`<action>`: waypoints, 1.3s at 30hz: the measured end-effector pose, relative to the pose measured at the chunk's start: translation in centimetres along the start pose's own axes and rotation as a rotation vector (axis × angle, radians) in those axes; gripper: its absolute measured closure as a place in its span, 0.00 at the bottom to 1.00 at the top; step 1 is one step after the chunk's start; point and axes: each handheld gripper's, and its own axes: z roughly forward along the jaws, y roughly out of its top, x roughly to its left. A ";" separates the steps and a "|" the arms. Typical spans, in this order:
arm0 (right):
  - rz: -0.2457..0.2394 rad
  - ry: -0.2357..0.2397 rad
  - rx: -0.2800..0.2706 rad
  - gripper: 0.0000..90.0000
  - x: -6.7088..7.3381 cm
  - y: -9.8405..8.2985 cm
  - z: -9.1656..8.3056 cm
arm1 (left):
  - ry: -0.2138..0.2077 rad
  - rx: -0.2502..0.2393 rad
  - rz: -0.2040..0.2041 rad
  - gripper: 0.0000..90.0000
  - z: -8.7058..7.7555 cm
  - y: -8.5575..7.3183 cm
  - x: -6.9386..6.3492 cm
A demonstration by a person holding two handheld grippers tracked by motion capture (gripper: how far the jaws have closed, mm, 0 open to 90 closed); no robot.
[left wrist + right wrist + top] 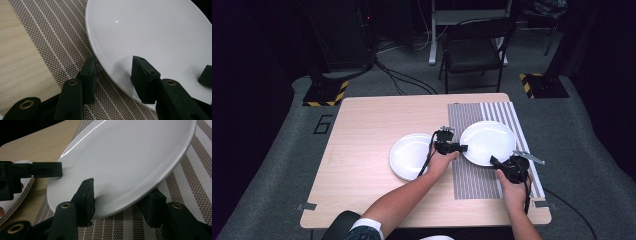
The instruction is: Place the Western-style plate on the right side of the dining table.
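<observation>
two grippers on one white plate over the striped placemat

at left a second plate [409, 156] rests on the wooden table [362, 150]. my left gripper [458, 148] pinches the white plate [488, 142] at its left rim, my right gripper [498, 164] clamps its near rim. the plate sits tilted above the striped placemat [472, 177]; i should lift both sides evenly, grips firm.

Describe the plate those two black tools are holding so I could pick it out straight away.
Start at the wooden table and find the striped mat on its right side. The held plate is the plain white one over that mat, with the left gripper at its left rim and the right gripper at its near rim. The other plate lies on bare wood to the left.
</observation>
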 end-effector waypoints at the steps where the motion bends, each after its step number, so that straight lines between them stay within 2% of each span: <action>1: 0.003 0.003 0.002 0.55 -0.1 0.0 0.0 | 0.001 0.001 -0.001 0.63 0.0 0.0 0.0; 8: 0.021 0.006 0.012 0.55 -0.5 0.1 0.2 | 0.003 0.013 -0.006 0.63 0.4 0.1 -0.1; 12: 0.032 0.003 0.029 0.54 -0.7 0.1 0.3 | 0.004 0.019 -0.022 0.63 0.7 -0.1 0.0; 19: 0.032 -0.009 0.046 0.54 -1.2 0.1 0.6 | 0.001 0.034 -0.037 0.63 1.1 -0.2 0.0; 24: 0.075 -0.005 0.058 0.52 -1.9 -0.1 0.8 | 0.010 0.032 -0.032 0.63 1.2 -0.2 -0.2; 28: 0.082 -0.028 0.070 0.51 -2.2 -0.2 0.9 | 0.024 0.033 -0.008 0.63 1.3 -0.3 -0.4; 34: 0.044 -0.101 0.098 0.51 -2.5 -0.2 0.8 | 0.040 0.038 0.007 0.66 1.3 -0.3 -0.5; 39: 0.040 -0.103 0.099 0.51 -2.6 -0.2 0.8 | 0.042 0.038 0.014 0.66 1.3 -0.3 -0.5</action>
